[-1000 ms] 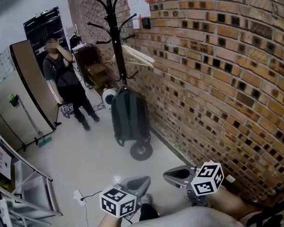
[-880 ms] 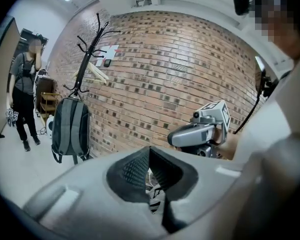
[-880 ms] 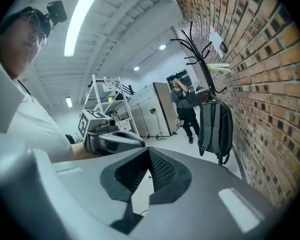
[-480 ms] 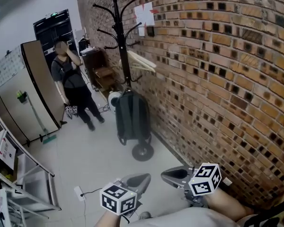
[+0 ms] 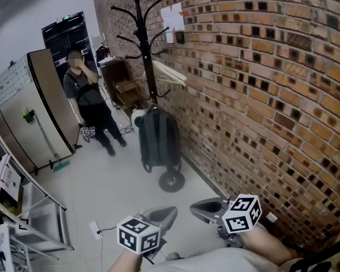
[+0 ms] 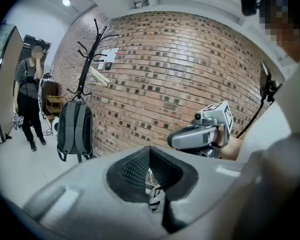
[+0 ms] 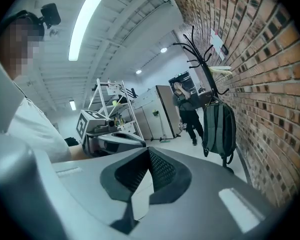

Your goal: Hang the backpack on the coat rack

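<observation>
Nearest me, my left hand-held gripper (image 5: 163, 214) and right hand-held gripper (image 5: 203, 207) are both clenched shut and empty, side by side, tipped slightly downward and aimed toward the coat rack (image 5: 141, 50), well short of it. In the last second they have barely shifted, and the backpack (image 5: 157, 140) has stayed hanging low on the coat rack's pole, clear of the floor, so I judge the task done. A person (image 5: 90, 103) stands beyond the rack
</observation>
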The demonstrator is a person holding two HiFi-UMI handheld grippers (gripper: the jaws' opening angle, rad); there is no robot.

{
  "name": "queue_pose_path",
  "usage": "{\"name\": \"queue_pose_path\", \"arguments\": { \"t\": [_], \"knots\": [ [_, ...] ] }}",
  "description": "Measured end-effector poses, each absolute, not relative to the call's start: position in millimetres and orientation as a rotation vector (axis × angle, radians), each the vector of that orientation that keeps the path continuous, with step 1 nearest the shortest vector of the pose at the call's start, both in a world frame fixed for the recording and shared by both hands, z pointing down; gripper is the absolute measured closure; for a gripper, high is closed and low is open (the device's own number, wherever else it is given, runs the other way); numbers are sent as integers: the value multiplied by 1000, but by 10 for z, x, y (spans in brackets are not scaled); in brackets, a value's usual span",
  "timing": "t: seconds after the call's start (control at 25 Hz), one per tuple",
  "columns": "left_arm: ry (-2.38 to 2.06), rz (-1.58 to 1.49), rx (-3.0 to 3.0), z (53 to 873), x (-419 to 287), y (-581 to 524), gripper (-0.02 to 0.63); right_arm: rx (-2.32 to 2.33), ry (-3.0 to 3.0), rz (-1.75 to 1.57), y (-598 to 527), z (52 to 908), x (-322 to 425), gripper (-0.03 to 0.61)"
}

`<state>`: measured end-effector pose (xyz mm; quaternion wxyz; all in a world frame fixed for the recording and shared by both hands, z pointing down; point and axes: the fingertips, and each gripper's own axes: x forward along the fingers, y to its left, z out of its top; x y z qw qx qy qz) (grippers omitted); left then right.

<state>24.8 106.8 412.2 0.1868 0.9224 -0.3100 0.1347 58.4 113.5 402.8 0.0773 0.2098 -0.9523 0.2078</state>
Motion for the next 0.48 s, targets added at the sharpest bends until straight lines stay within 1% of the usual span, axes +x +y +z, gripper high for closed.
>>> {"name": "queue_pose_path", "arguments": {
  "t": [0.48],
  "knots": [
    [-910,394,2625,4000,256,1142,612,613,-2878,586,1212,3941,596,580]
  ]
}}
